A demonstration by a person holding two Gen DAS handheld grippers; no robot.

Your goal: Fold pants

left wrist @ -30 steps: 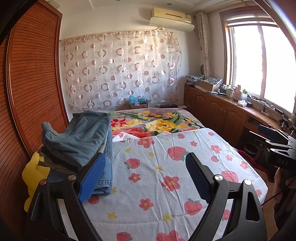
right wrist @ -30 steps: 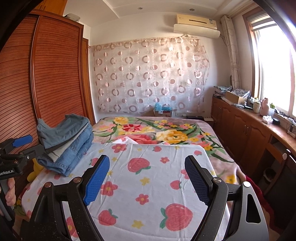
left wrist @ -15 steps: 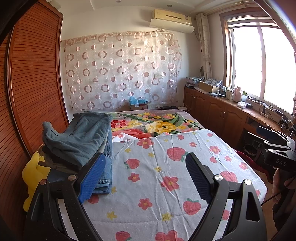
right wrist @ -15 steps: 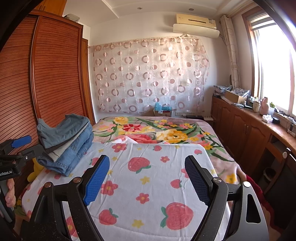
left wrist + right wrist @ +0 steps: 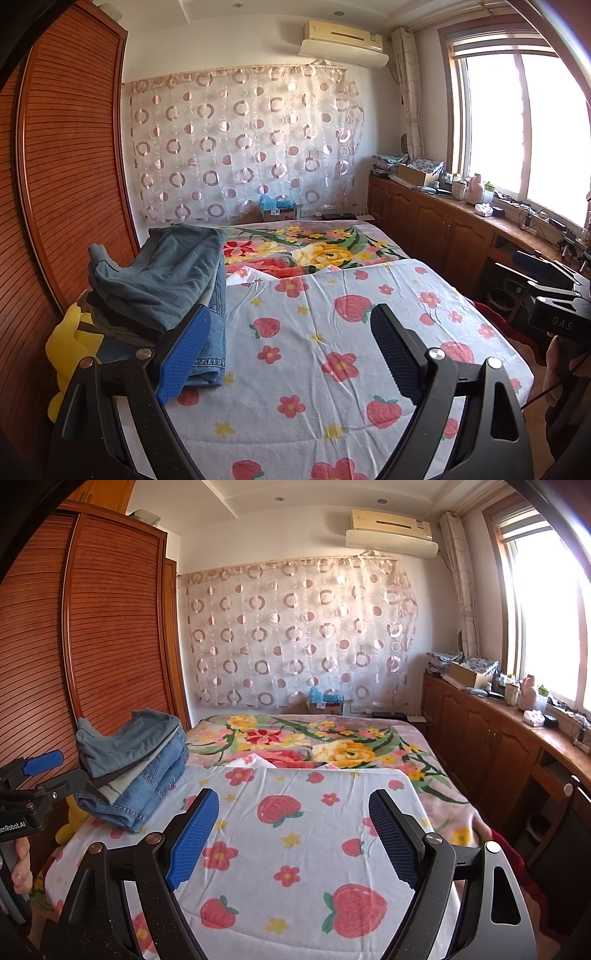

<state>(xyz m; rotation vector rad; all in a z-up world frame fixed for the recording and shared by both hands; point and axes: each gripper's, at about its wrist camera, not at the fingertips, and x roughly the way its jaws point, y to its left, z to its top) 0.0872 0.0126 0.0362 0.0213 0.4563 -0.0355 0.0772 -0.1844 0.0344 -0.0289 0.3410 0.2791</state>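
— Standing by the foot of the bed, I see both tools held above the strawberry sheet with nothing in them. Where are the pants?

— In the pile of jeans at the far left edge of the bed, up against the wooden wardrobe. A teal pair lies crumpled on top; lighter denim is folded beneath.

— And the grippers?

— The left gripper has its jaws spread wide, empty. The right gripper is the same, wide apart and holding nothing.

— Which one is closer to the pile?

— The left, plainly. In its view the pile of jeans sits just beyond its left finger, near and to the left. From the right gripper the stack is well apart, far left.

— Which way does it run?

— Its long side seems to lie along the bed's left edge, near to far. I'd judge the left hand reaches first, and the open sheet in the middle is where a pair would be spread.
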